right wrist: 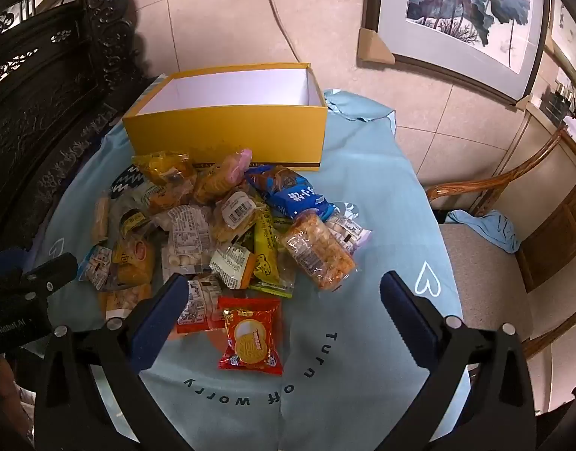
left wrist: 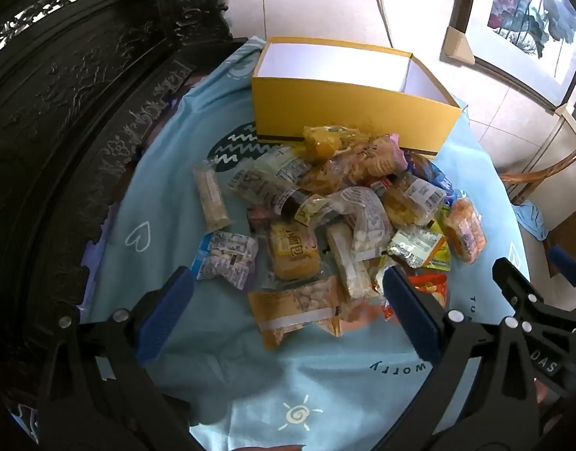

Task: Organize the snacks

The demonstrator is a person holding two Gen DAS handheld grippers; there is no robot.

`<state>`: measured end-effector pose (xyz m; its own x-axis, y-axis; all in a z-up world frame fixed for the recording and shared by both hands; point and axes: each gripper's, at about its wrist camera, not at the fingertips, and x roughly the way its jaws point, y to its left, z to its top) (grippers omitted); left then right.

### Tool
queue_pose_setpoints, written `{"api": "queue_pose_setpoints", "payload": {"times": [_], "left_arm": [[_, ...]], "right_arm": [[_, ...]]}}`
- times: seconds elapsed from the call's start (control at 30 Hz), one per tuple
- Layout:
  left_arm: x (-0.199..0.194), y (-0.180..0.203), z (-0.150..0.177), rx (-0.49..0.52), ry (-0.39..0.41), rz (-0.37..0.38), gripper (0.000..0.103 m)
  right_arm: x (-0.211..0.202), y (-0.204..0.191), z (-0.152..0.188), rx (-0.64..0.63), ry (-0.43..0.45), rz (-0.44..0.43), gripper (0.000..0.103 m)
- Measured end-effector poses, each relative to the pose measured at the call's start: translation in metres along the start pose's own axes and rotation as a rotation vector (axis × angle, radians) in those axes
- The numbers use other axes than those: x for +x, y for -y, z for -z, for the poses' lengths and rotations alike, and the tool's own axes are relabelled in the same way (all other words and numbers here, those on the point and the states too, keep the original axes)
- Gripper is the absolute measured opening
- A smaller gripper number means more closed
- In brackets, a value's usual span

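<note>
Right wrist view shows both grippers (right wrist: 280,315) spread wide and empty above the snack pile (right wrist: 220,225), since the yellow box (right wrist: 227,139) waits unfilled.

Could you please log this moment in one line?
left gripper: open | right gripper: open | snacks: piled on cloth | yellow box: empty

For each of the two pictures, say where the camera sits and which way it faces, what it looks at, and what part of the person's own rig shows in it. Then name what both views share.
Left wrist: sits on the left gripper, facing forward and down at the snack pile; its open blue fingers frame the view, with the right gripper at the edge.
Right wrist: sits on the right gripper, angled down over the red packet; its open fingers show, left gripper at the edge.
Shared: snack pile, yellow box, blue cloth, framed painting.
</note>
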<state>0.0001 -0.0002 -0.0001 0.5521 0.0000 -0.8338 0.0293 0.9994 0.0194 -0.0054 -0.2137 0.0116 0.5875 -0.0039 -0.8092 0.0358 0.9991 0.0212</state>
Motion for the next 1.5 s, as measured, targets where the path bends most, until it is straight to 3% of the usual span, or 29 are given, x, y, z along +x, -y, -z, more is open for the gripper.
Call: {"api": "queue_pose_setpoints", "payload": {"times": [0.4, 1.5], "left_arm": [[0.004, -0.01, -0.004, -0.041, -0.014, 0.014, 0.101], [0.002, -0.007, -0.004, -0.027, -0.011, 0.012, 0.101]], "right_arm": [[0.007, -0.005, 0.001, 0.0, 0.004, 0.002, 0.102], [0.005, -0.004, -0.002, 0.0, -0.007, -0.001, 0.102]]}}
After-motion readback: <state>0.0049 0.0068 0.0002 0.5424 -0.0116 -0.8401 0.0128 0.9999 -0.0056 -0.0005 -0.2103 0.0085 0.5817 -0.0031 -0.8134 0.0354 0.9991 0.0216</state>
